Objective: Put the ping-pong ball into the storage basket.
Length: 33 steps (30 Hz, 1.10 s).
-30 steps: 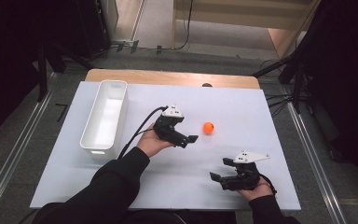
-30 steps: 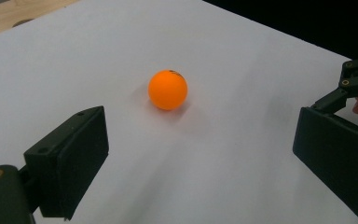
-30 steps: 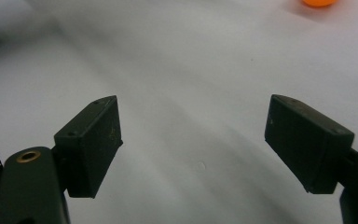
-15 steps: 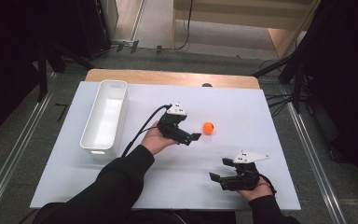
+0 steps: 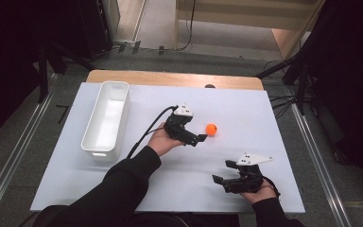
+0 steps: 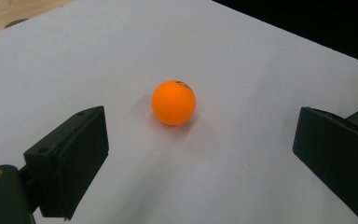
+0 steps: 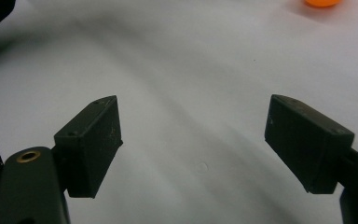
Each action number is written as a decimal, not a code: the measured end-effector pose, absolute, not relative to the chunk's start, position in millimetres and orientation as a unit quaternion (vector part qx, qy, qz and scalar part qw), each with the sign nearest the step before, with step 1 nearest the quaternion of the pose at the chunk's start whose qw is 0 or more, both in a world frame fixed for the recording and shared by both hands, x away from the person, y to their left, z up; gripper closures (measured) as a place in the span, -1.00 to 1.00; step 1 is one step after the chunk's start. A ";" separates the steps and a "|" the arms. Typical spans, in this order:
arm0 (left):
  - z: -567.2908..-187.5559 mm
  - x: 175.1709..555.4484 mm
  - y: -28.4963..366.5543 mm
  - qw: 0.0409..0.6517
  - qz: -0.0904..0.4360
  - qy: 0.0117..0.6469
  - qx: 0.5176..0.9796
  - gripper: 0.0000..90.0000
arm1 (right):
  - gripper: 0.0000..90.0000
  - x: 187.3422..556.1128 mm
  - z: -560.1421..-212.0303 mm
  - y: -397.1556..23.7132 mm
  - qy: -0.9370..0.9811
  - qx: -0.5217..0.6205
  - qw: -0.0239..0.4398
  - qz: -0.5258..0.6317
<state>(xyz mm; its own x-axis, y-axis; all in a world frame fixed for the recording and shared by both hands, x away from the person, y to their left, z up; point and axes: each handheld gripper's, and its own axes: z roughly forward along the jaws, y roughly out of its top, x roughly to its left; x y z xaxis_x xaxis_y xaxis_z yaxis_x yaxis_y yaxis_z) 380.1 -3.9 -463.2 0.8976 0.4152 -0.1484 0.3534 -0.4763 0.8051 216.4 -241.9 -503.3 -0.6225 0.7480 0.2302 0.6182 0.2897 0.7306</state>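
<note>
A small orange ball [image 5: 211,129] lies on the white tabletop [image 5: 255,109], right of centre. My left gripper [image 5: 199,139] is open, and its tips sit just short of the ball on the ball's left. In the left gripper view the ball [image 6: 173,102] rests a little beyond the two spread black jaws of that gripper [image 6: 200,140], centred between them and untouched. My right gripper [image 5: 221,181] hovers near the front right of the table, open with nothing in it. From the right gripper [image 7: 191,135], the ball [image 7: 323,2] peeks in at the top edge.
A long white tray [image 5: 97,152] stands at the left of the table, lengthwise away from me. A wooden strip [image 5: 170,79] runs along the table's far edge. Cables and stand legs lie on the floor beyond and to the right.
My left gripper has crept right toward the ball, closing most of the gap. The ball and the right gripper have stayed where they were.
</note>
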 end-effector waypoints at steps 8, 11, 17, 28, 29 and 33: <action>-467.4 384.5 -13.9 0.459 0.031 0.227 0.859 -0.91 | -0.62 217.4 -504.1 -241.7 0.799 0.429 0.077 0.415; -469.2 386.5 -16.1 0.454 0.031 0.225 0.862 -0.91 | -0.62 217.1 -504.1 -241.7 0.799 0.429 0.079 0.415; -470.9 389.8 -20.5 0.453 0.033 0.228 0.861 -0.91 | -0.62 216.5 -503.8 -241.9 0.798 0.429 0.076 0.416; -471.2 396.4 -29.3 0.460 0.026 0.229 0.857 -0.91 | -0.62 217.2 -504.3 -241.9 0.799 0.429 0.075 0.415; -472.1 396.5 -31.2 0.460 0.030 0.228 0.858 -0.91 | -0.62 217.1 -504.2 -242.0 0.799 0.429 0.075 0.414; -473.7 397.8 -35.9 0.459 0.030 0.229 0.858 -0.91 | -0.62 216.9 -504.2 -242.3 0.799 0.429 0.075 0.415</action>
